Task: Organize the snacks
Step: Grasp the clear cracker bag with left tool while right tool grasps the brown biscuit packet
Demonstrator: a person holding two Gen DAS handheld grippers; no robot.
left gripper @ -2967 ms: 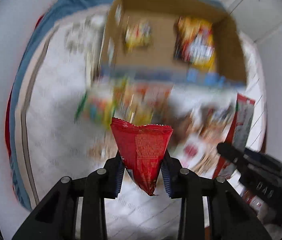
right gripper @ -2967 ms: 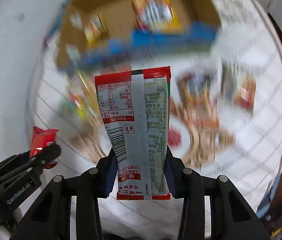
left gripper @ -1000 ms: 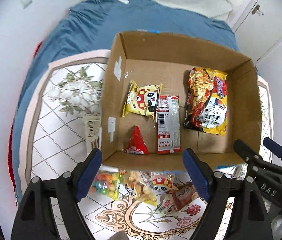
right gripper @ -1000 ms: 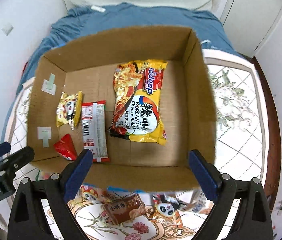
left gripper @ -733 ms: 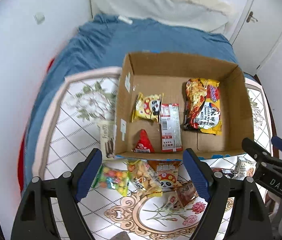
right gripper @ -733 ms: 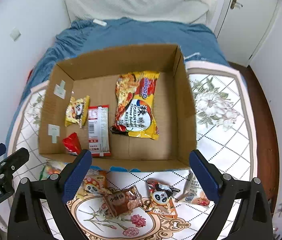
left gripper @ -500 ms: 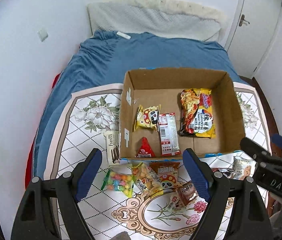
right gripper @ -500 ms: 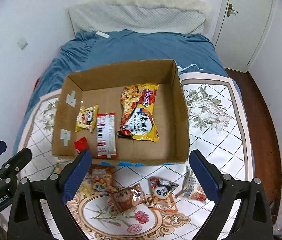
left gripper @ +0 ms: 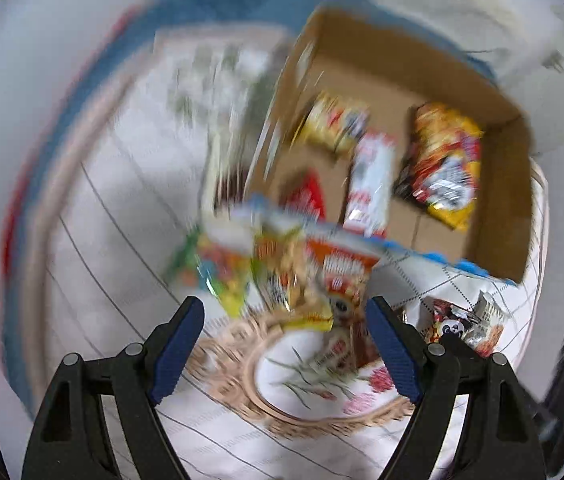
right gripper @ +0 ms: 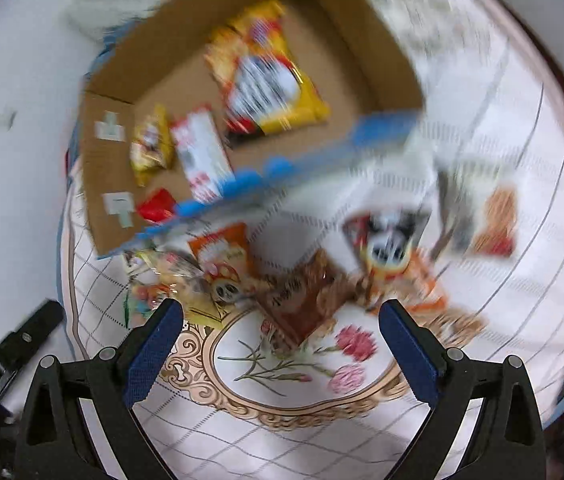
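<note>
Left wrist view shows the left tongs (left gripper: 283, 346) wide open with nothing in them, hanging above a heap of packs on the mat (left gripper: 94, 264). Between the fingers (left gripper: 180, 344) lie a yellow pack (left gripper: 297, 292) and an orange pack (left gripper: 341, 276), with a candy bag (left gripper: 218, 276) just to the left, all touching or lying over each other. In the right wrist view the right tongs (right gripper: 280, 346) are wide open and empty too, above a brown pack (right gripper: 301, 300), with a panda pack (right gripper: 385, 240) and a striped pack (right gripper: 493, 220) further right. Beyond the heaps is the box (right gripper: 110, 168), which already holds a big noodle bag (right gripper: 270, 76), a white pack (right gripper: 202, 152), a small yellow pack (right gripper: 150, 144) and a red pack (right gripper: 156, 206). Both pictures are very blurry, so I think the tongs are moving fast. That could go wrong: fast tongs could miss, or push the packs away across the mat. Since the packs overlap, the tongs could pinch two at once, and one might drop on the way to the box. The packs look shiny and puffy, so one could slip out or get squashed if pinched too hard. The near wall of the box stands close to the heap, and a pack carried low could bump it.
</note>
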